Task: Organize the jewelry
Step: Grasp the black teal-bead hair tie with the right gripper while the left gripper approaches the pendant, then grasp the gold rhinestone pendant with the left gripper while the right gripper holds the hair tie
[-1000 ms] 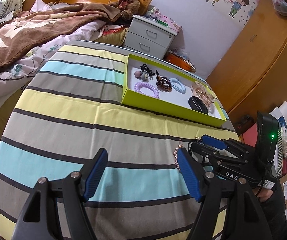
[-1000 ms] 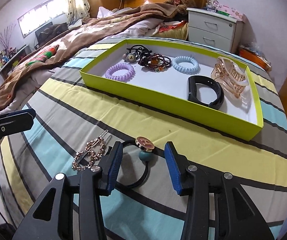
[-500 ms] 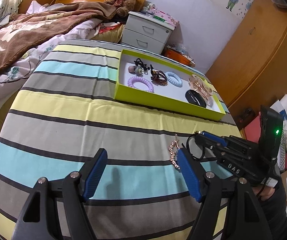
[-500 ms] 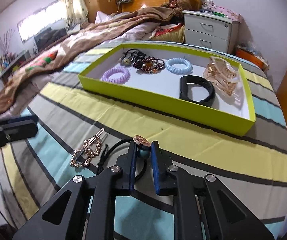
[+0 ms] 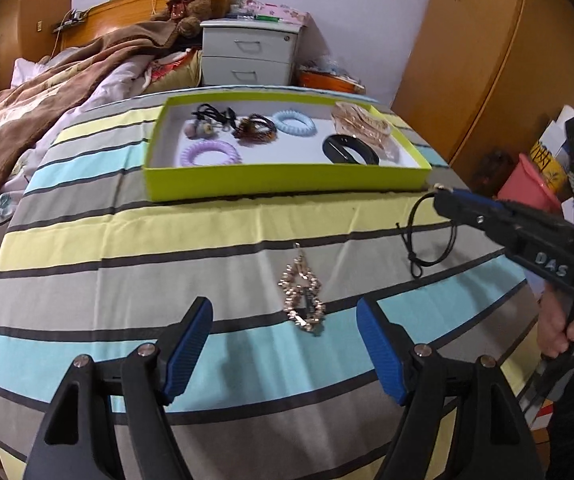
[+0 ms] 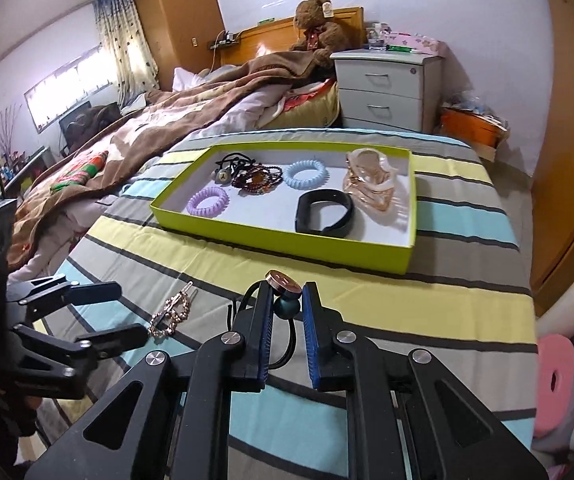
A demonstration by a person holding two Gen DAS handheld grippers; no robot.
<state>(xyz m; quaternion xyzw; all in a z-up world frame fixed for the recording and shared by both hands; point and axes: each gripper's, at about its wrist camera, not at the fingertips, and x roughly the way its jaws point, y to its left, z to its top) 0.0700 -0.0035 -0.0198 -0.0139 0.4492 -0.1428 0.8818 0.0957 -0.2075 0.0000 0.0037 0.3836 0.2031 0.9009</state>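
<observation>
My right gripper [image 6: 287,294] is shut on a black hair tie with a teal bead and a round gold button [image 6: 286,300], lifted above the striped cloth; its cord loop [image 5: 429,236] hangs below the right gripper [image 5: 443,196] in the left wrist view. A rhinestone hair clip [image 5: 304,301] lies on the cloth just ahead of my open, empty left gripper [image 5: 283,344]; it also shows in the right wrist view [image 6: 171,315]. The lime-green tray [image 5: 287,182] holds several hair ties, a beaded bracelet, a black band and a pink claw clip.
The striped table [image 6: 467,308] ends close on the right. A bed with a brown blanket [image 6: 147,128] lies to the left. A grey nightstand [image 6: 387,88] stands behind the tray [image 6: 283,242]. Boxes and foam rolls [image 6: 555,380] sit on the floor at the right.
My right gripper closed on the hair tie and lifted it toward the tray. My left gripper swung so the rhinestone clip now lies between its fingers' line.
</observation>
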